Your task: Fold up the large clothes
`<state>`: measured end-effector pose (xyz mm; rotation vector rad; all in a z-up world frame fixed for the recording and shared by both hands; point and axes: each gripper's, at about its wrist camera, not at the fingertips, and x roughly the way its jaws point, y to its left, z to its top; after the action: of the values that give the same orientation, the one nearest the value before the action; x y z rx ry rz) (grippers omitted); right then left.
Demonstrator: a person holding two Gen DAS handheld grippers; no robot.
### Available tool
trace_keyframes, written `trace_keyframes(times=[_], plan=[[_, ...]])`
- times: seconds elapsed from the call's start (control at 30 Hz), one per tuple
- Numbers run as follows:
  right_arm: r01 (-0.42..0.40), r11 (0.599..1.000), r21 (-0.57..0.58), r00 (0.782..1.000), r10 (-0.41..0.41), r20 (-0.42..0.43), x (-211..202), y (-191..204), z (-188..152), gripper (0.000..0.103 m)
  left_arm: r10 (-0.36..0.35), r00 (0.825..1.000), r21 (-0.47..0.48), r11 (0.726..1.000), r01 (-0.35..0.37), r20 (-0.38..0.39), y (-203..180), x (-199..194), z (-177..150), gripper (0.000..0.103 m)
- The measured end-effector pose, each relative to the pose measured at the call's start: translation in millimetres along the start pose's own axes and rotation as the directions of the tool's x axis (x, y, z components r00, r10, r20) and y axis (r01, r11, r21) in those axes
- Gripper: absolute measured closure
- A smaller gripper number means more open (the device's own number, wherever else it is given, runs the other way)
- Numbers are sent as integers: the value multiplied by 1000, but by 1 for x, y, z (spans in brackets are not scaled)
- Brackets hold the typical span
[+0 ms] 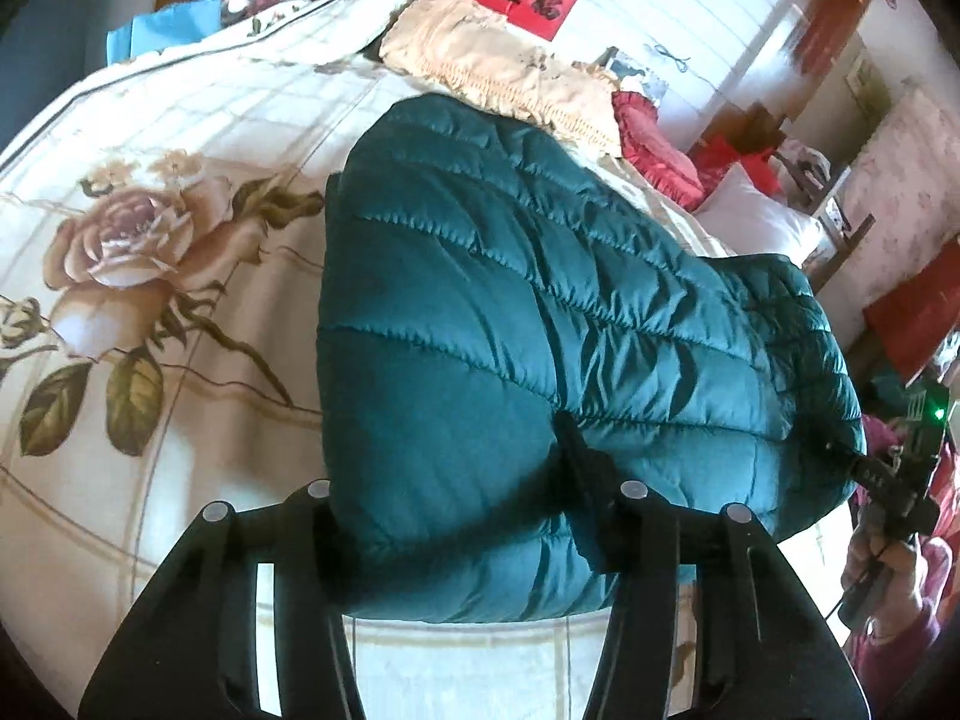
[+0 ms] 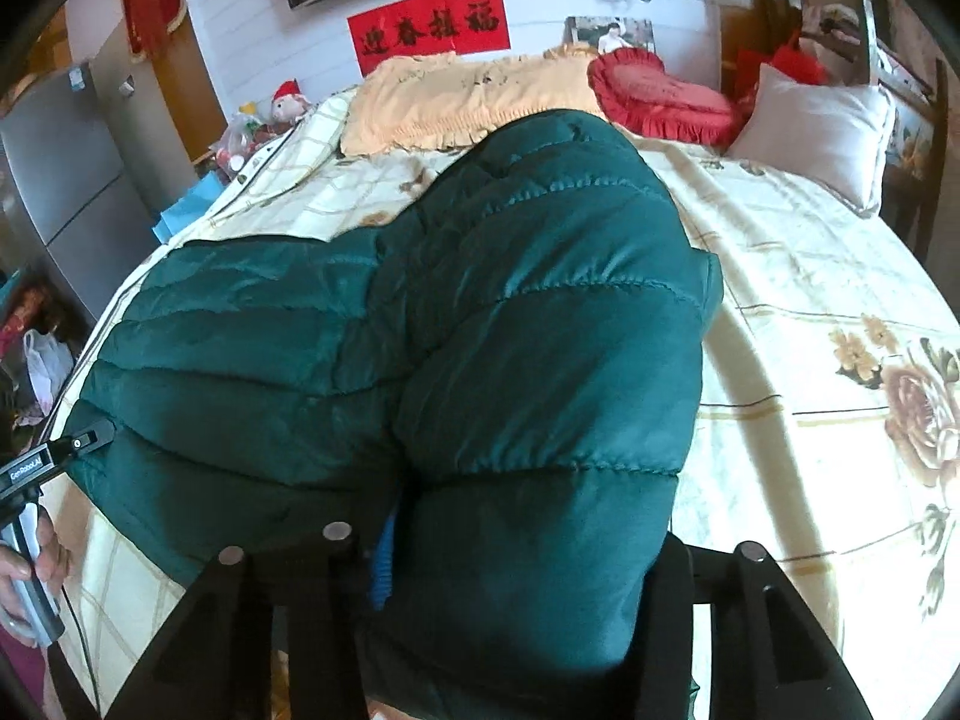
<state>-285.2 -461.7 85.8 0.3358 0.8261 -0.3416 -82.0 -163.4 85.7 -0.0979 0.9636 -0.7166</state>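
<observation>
Jacket hem sat pinched between both grippers' fingers, left and right. I judged it mid-fold; next, carry it forward over the bed.

- The jacket is a dark teal quilted puffer with stitched, slightly glossy channels.
- It is bunched and doubled over, 1 puffy layer piled on another.
- It lies across the floral bedspread, its far end just short of the yellow pillow.
</observation>
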Motion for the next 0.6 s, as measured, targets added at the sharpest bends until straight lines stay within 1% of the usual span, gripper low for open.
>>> trace_keyframes(times=[0.2,0.3,0.5,0.6], plan=[[-22,1000,-11,1000,22,10,-31,3,-15,60,-33,999,22,999,32,8,-5,-31,-15,56],[-37,999,-14,999,37,5,-46,6,-25,61,-32,999,25,999,32,-8,-7,-44,-28,56],[-62,998,-22,998,62,-20,-71,3,-59,61,-32,999,30,999,33,-43,-9,-68,-62,56],[-79,997,5,996,79,-36,-77,-4,-72,61,-16,998,35,999,18,-55,-9,-74,-79,56]])
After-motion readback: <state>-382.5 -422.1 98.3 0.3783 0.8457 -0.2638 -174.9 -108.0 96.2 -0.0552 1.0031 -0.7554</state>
